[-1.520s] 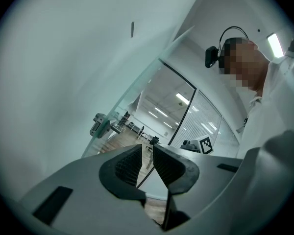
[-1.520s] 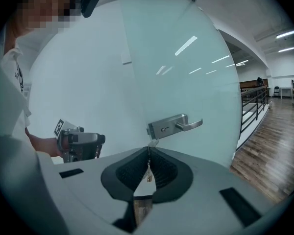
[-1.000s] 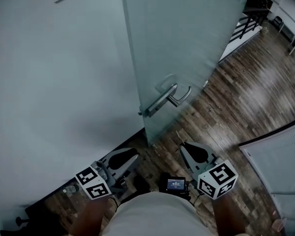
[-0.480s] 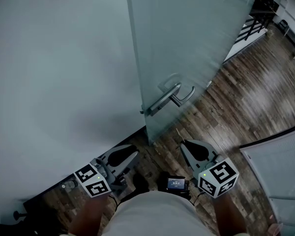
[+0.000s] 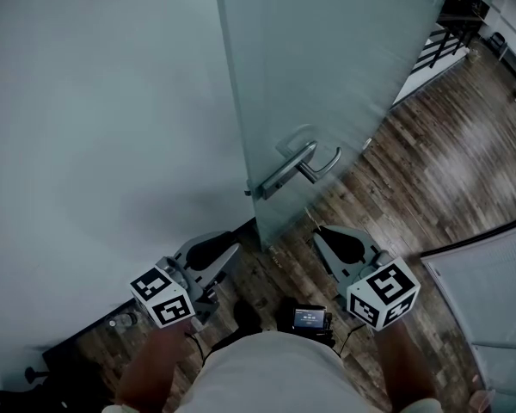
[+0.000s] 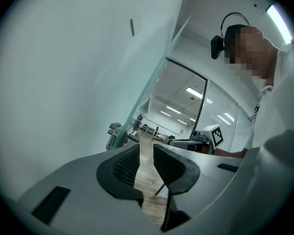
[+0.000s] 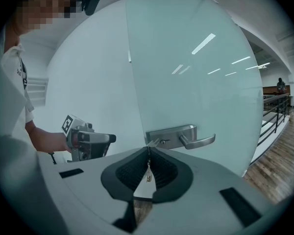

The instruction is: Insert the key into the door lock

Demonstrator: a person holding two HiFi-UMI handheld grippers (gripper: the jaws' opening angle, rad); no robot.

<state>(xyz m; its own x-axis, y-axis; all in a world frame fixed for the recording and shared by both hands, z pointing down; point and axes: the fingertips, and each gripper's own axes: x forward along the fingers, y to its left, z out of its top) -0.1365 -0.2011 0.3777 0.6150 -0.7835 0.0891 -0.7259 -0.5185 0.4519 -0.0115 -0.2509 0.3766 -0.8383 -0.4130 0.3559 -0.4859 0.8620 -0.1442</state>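
Both nearer the door handle (image 5: 303, 163) now: left claw (image 6: 146, 155), right claw (image 7: 148, 153). Pinches the key (image 7: 148, 174) in right claw; leaves left claw parted, empty.

Pale blank wall (image 5: 95, 119), dark wood-plank floor (image 5: 430, 170), black railing (image 5: 434, 41), ceiling strip lights (image 6: 194, 92) down a corridor

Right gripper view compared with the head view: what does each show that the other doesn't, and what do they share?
Only the right gripper view shows the key pinched in the right hand-held gripper, and the lock beside the door handle. Only the head view shows that gripper's marker cube and a small screen at the person's waist. Both show the glass door, its handle and the left hand-held gripper.
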